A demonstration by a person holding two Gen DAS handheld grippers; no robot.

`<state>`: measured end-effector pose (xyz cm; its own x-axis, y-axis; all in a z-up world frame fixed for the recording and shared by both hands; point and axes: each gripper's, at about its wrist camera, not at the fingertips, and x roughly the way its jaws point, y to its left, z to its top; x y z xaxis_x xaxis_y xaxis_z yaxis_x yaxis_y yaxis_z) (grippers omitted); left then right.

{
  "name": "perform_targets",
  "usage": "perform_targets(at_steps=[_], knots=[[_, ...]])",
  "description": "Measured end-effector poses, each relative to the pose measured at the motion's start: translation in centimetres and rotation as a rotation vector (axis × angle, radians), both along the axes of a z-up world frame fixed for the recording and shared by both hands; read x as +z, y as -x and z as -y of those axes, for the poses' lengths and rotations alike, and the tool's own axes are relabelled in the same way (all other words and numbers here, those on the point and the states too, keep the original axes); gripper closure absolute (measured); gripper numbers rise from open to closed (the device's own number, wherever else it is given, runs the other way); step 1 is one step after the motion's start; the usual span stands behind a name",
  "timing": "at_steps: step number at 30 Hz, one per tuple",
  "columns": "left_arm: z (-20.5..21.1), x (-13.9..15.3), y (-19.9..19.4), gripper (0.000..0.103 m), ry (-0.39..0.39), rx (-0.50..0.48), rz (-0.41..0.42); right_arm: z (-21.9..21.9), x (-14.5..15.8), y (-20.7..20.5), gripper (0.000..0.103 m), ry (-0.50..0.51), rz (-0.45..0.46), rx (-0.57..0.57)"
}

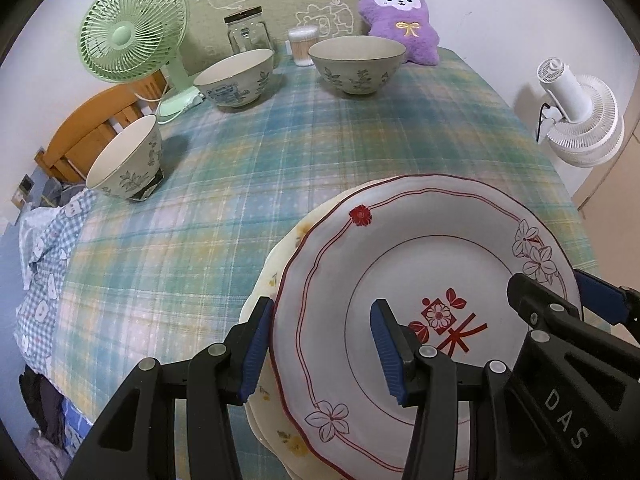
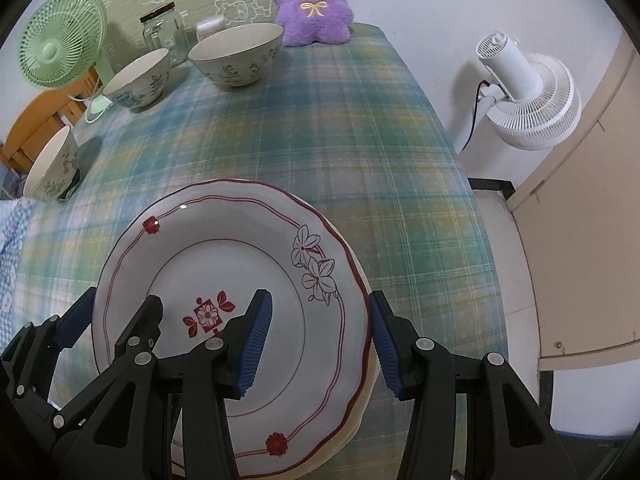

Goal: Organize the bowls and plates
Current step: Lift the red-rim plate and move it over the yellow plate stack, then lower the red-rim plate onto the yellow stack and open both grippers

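Note:
A white plate with red trim and flowers (image 1: 404, 280) (image 2: 224, 248) lies on top of a cream plate (image 1: 280, 256) at the near side of the table. My left gripper (image 1: 320, 344) is open, its fingers straddling the top plate's left rim. My right gripper (image 2: 320, 340) is open, its fingers straddling the right rim. Three floral bowls stand upright further off: one at the left edge (image 1: 128, 164) (image 2: 52, 168), one at the back left (image 1: 236, 78) (image 2: 138, 78), one at the back centre (image 1: 356, 64) (image 2: 238, 54).
A plaid cloth covers the table (image 1: 320, 140). At the back stand a green fan (image 1: 132, 36), a glass jar (image 1: 248, 28), a cotton swab tub (image 1: 302, 46) and a purple plush toy (image 1: 400, 20). A white fan (image 2: 524, 92) stands off the table's right edge.

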<state>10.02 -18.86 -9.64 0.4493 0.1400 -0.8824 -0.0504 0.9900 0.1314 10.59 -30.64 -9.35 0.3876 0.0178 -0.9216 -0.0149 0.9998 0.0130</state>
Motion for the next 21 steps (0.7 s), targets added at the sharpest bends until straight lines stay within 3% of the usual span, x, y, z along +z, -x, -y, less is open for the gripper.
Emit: perform_targets(at_steps=[8,15,21], knots=[[0.1,0.0,0.2,0.038,0.023,0.005,-0.008,0.2,0.1,0.2,0.046,-0.037,-0.003,0.035],[-0.3,1.4,0.5,0.024,0.032,0.025,0.027,0.5,1.8,0.4,0.025,-0.033,0.041,0.040],[-1.5,4.0,1.1,0.020,0.054,0.028,0.087,-0.3,4.5,0.7,0.025,-0.054,0.091,0.063]])
